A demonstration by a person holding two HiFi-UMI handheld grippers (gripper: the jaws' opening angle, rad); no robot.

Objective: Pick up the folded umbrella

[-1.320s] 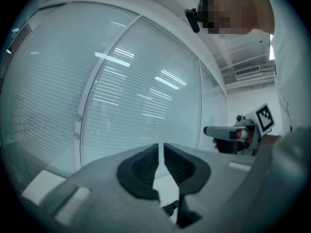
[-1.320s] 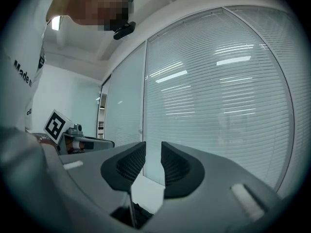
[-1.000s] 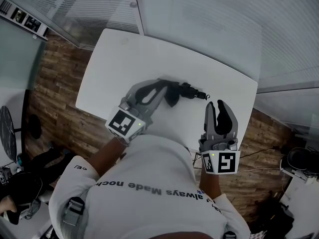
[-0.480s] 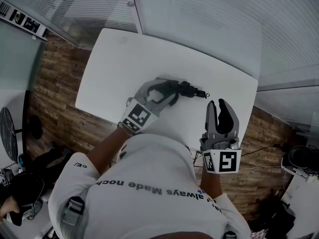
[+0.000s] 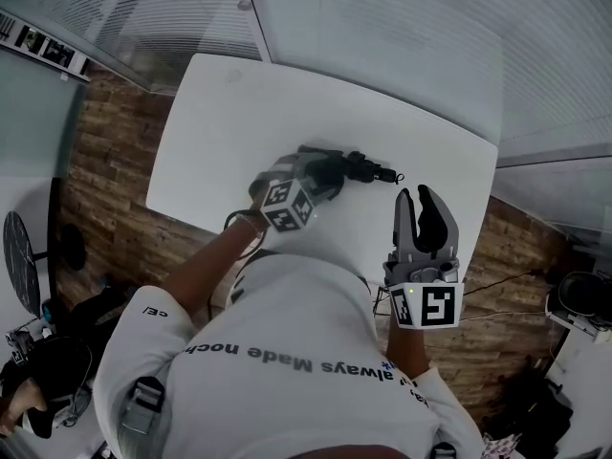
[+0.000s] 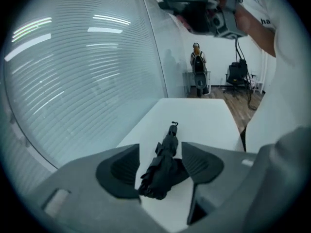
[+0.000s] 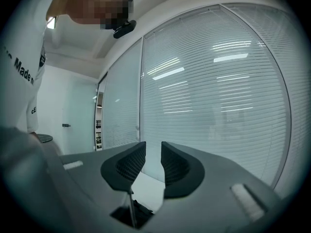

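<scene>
Comparing this moment with the second before it, we saw that the left gripper (image 6: 161, 155) had pushed forward over the white table (image 5: 234, 122) and rolled, bringing its marker cube closer to the folded umbrella (image 5: 365, 169). The umbrella itself lay flat near the table's middle and had hardly shifted, its strap end pointing away from us. In the left gripper view the jaws stood wide, one on each side of the bunched black fabric at the near end, but we could not tell whether either pad touched it. We judged the reach finished and the squeeze still to come, so nothing was lifted yet. The right gripper (image 5: 416, 202) had stayed over the table's near edge, well apart from the umbrella, its jaws narrowly parted with nothing between them.
</scene>
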